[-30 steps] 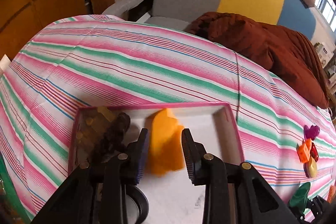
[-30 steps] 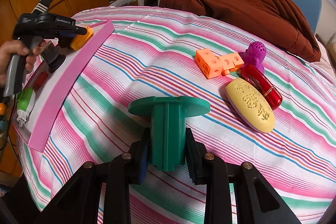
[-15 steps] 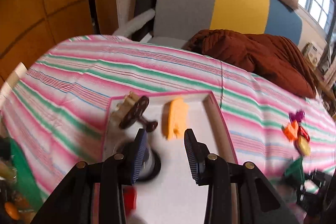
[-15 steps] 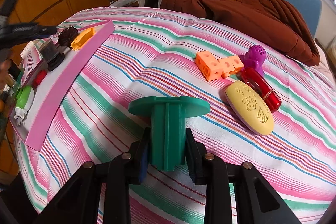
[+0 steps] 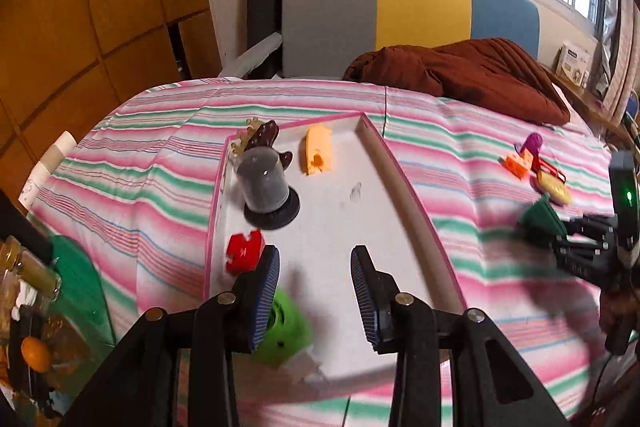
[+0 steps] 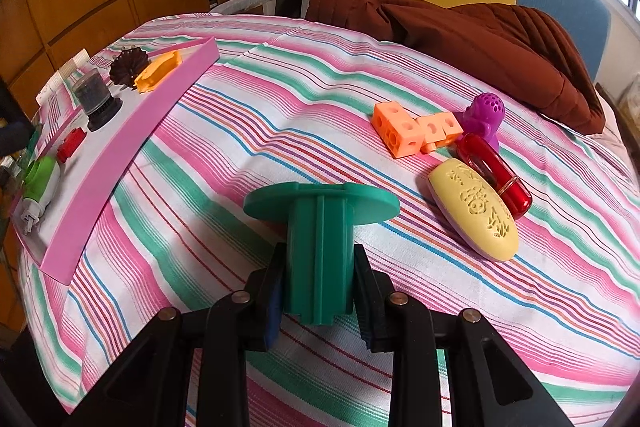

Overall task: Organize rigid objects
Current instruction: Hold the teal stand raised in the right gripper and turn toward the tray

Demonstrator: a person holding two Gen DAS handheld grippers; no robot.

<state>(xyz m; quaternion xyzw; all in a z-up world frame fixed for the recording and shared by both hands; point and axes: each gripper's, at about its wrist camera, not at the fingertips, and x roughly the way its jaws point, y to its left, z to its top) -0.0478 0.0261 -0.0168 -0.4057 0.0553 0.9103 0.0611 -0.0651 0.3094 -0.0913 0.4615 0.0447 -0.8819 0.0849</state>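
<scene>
One stiff, light green plastic spool (image 6: pixel 320 247) sits clamped by its ribbed stem (best hold) in the right gripper (image 6: pixel 320 291), pink tray (image 6: pixel 120 163) at ten o'clock; left gripper (image 5: pixel 316 291) gapes empty.

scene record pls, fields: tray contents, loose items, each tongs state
surface: striped cloth
tray: pink-rimmed tray, at the left of the cloth
in tray: orange piece; dark brown piece; grey cylinder on black base; red block; green-and-white item
loose on cloth: orange cubes; purple piece; red capsule; yellow oval
left tongs: open, holding nothing, over the tray
right tongs: shut on green flanged piece
</scene>
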